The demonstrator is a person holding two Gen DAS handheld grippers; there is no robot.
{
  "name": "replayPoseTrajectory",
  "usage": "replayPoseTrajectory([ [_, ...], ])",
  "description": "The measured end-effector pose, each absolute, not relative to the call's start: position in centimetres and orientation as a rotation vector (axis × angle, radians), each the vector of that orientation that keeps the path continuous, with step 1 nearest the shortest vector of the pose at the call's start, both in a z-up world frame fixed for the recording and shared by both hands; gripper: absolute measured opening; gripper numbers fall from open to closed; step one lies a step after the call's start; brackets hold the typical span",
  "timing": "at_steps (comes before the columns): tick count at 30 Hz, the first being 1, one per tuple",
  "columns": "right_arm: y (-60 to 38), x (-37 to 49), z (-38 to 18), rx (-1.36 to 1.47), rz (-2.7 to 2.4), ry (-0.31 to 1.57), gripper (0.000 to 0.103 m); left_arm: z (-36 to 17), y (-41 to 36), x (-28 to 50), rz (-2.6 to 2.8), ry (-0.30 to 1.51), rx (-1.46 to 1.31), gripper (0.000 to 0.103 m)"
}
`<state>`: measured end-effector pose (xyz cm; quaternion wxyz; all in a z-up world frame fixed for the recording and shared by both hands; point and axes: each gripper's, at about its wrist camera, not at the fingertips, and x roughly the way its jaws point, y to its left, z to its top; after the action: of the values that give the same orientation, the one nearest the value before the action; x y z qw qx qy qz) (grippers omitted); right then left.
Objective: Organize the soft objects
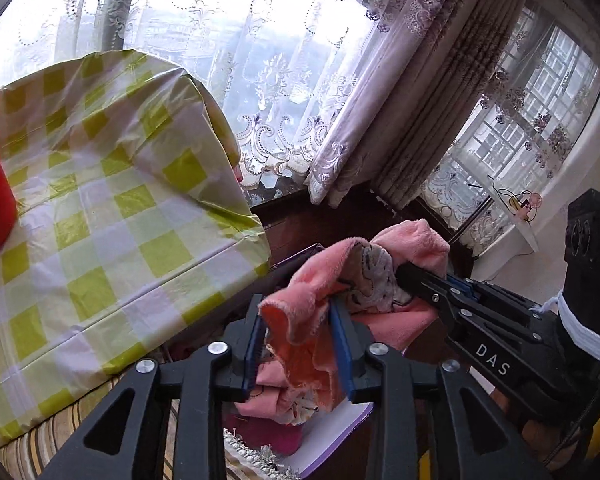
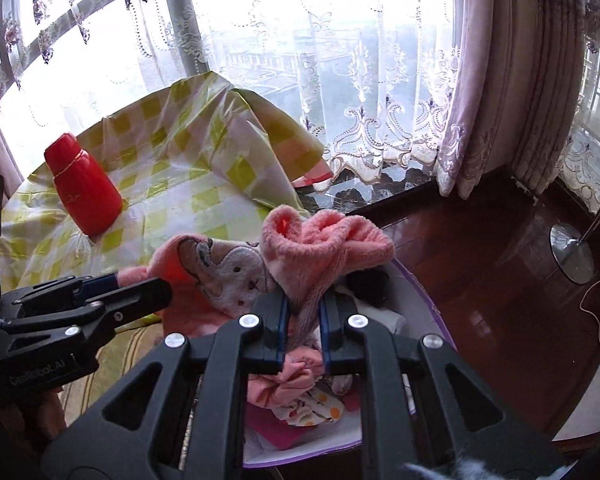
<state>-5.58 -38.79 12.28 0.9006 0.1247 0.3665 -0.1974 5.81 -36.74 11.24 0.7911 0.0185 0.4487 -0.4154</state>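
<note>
Towel (image 1: 332,280), pink fleece with grey elephant patch, held up between both tongs, above purple-rimmed box (image 2: 428,280). Left tongs (image 1: 300,340): jaws parted, one corner hanging loose between pads, not pinched. Right tongs (image 2: 303,328): clenched on other corner. Other small cloths (image 2: 300,396) already piled in box below tongs. Judged near drop: towel not yet released in. Red bottle (image 2: 86,192) left on checked tablecloth (image 1: 112,216) beyond left tongs.
</note>
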Motion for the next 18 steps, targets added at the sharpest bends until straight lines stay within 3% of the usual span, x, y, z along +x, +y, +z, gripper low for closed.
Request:
replayPoseTrajectory([
  [1, -39.5, -5.5, 11.6, 0.245, -0.433, 0.781, 0.029, 10.8, -36.8, 5.9, -0.884, 0.976, 0.038, 0.063],
  [2, -40.2, -5.6, 10.8, 0.245, -0.452, 0.799, 0.048, 10.3, -36.8, 5.9, -0.875, 0.987, 0.034, 0.072],
  [4, -41.5, -5.9, 9.1, 0.257, -0.497, 0.834, 0.072, 9.3, -36.6, 6.1, -0.853, 1.014, 0.036, 0.072],
  [14, -40.2, -9.1, 4.3, 0.211, -0.608, 0.968, 0.073, 0.8, -33.7, 2.6, -0.722, 1.313, -0.059, 0.073],
  [18, -39.0, -10.1, 4.6, 0.186, -0.624, 0.967, 0.073, 1.5, -33.1, 1.5, -0.717, 1.279, -0.020, 0.073],
])
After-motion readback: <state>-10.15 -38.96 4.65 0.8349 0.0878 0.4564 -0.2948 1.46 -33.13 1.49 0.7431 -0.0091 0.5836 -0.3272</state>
